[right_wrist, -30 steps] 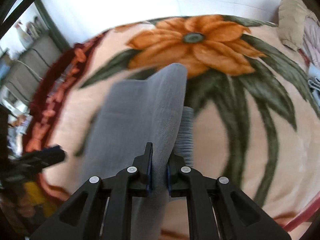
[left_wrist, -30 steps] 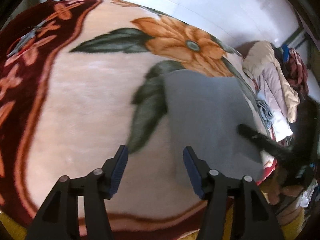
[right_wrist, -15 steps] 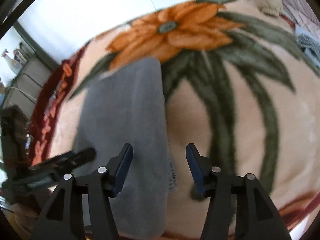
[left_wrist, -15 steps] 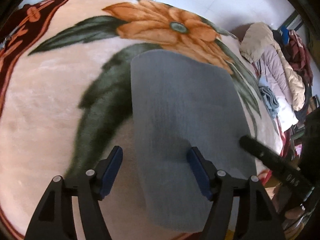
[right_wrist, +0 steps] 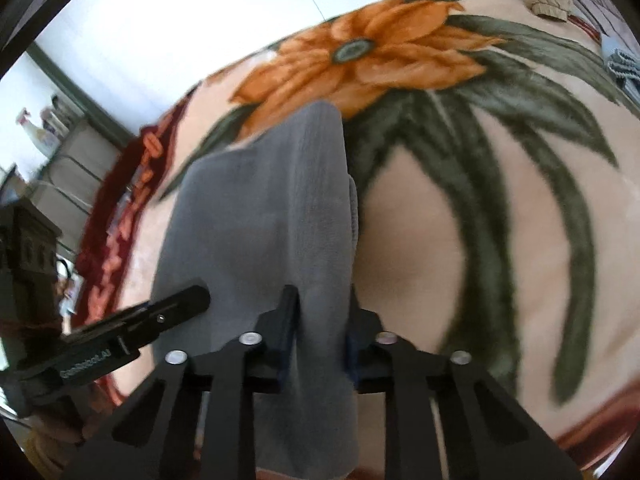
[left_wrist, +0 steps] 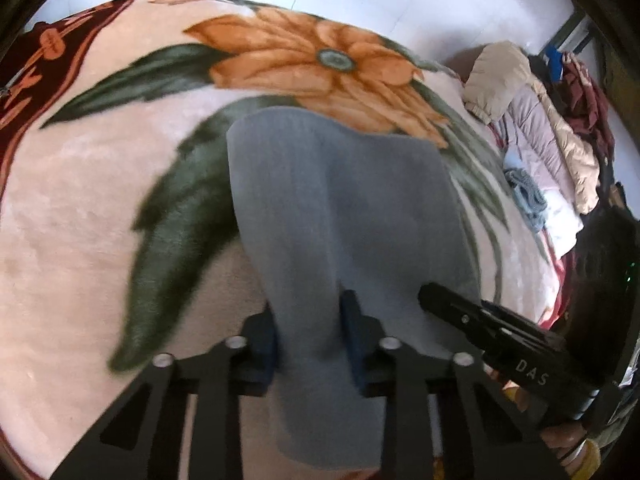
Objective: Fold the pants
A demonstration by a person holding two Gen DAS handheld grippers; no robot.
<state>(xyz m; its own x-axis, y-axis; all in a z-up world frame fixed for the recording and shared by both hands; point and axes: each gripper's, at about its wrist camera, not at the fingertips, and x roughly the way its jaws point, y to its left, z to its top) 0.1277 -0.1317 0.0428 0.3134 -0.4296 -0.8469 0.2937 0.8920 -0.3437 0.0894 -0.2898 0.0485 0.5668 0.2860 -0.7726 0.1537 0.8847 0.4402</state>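
The grey pants lie folded on a peach blanket with an orange flower. My left gripper is shut on the near left part of the pants, and the cloth bunches up between its fingers. My right gripper is shut on the near right part of the pants; the cloth rises into a ridge there. A ribbed waistband edge peeks out at the right side. Each gripper shows in the other's view: the right one and the left one.
A pile of clothes and jackets lies at the far right of the bed. A dark red patterned border runs along the blanket's left side. Shelves with bottles stand at the far left beyond the bed.
Both grippers were open half a second ago and have now closed on the near edge of the pants. The cloth has bunched and lifted between the fingers.
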